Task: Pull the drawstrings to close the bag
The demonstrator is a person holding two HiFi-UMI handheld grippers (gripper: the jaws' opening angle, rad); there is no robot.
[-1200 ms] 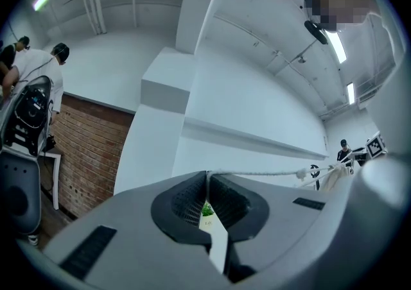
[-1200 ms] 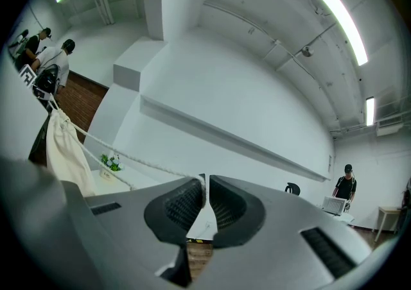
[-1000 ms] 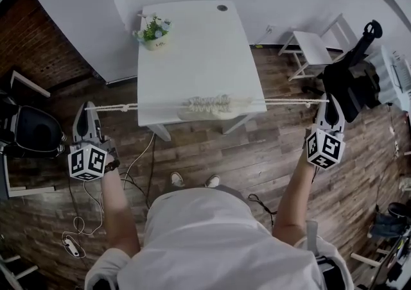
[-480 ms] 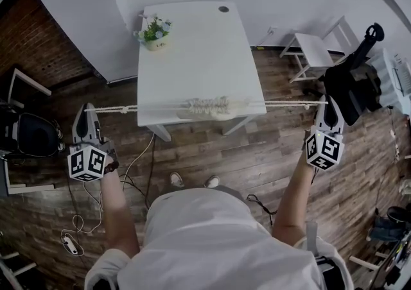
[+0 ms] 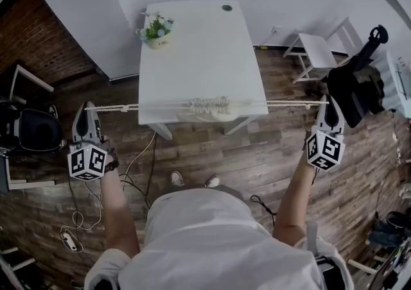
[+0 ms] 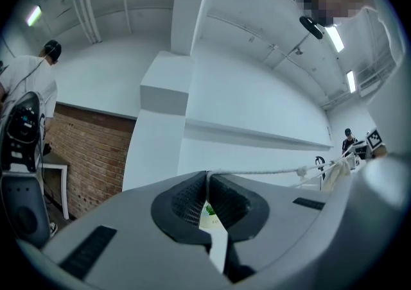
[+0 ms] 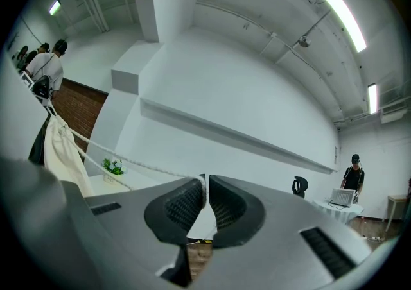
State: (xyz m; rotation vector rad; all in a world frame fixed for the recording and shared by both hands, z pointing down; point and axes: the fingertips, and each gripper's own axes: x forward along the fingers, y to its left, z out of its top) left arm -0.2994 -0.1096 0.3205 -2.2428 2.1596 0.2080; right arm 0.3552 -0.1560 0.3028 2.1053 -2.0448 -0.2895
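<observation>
Clamping both drawstrings (image 5: pixel 112 108) taut, left gripper (image 5: pixel 85 110) and right gripper (image 5: pixel 329 99) should pull level, evenly; bag (image 5: pixel 207 106) looks nearly cinched.

Taut white drawstring (image 6: pixel 257 172) pinched in left gripper (image 6: pixel 207 178) jaws, cream bag (image 6: pixel 332 176) at far right

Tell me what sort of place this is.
Likely an indoor workroom or lab space: a white rectangular table on a dark wood-plank floor, long ceiling strip lights, and a person standing at a laptop in the background.
</observation>
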